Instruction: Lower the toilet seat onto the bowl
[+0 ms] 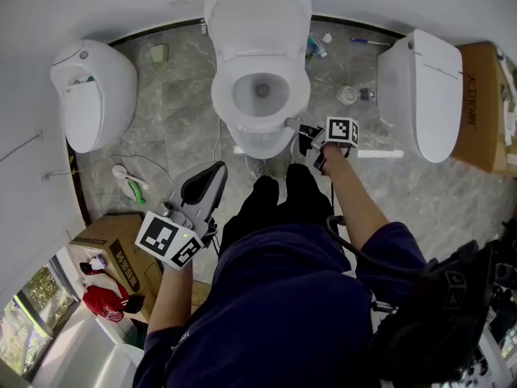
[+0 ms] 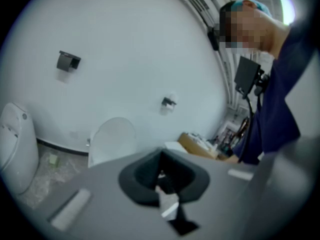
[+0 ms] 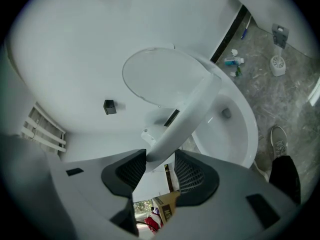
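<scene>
Snugly, right tool (image 3: 160,157) pinching toilet seat (image 3: 192,111) edge, bowl (image 3: 250,130) rim apart.

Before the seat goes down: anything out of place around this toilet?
Loose litter on the floor right of the toilet: a small tube and a blue pen-like stick. Nothing sits on the bowl rim.

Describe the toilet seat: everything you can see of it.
The white glossy plastic toilet seat is a smooth, rounded ring, seen nearly edge-on in the right gripper view. It is tilted, partly raised off the white ceramic bowl, and stands in front of the upright white oval lid. Its front edge sits between the pads of the right claw, which appear to press on both of its faces.
</scene>
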A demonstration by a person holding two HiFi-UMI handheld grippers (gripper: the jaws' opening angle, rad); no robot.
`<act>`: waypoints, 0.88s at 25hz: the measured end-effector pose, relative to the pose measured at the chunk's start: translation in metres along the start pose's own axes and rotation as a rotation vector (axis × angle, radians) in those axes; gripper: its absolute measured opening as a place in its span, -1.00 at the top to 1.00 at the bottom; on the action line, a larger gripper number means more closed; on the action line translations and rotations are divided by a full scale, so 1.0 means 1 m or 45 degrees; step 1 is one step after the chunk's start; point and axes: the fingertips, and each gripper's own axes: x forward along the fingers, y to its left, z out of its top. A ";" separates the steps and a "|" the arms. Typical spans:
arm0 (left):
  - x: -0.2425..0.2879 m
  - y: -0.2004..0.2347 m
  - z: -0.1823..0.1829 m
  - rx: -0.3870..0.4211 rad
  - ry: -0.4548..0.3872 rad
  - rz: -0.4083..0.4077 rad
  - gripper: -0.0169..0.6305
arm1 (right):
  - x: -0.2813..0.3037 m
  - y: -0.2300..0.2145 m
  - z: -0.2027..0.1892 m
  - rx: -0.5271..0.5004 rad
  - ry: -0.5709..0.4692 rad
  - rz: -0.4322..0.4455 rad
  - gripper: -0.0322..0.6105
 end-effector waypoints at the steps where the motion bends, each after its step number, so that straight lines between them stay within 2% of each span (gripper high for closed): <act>1: 0.001 0.000 0.000 -0.002 0.002 -0.002 0.93 | 0.000 -0.002 -0.002 0.003 0.006 -0.005 0.36; 22: 0.015 0.002 -0.012 -0.038 0.033 -0.020 0.93 | 0.001 -0.049 -0.038 0.059 0.130 -0.124 0.41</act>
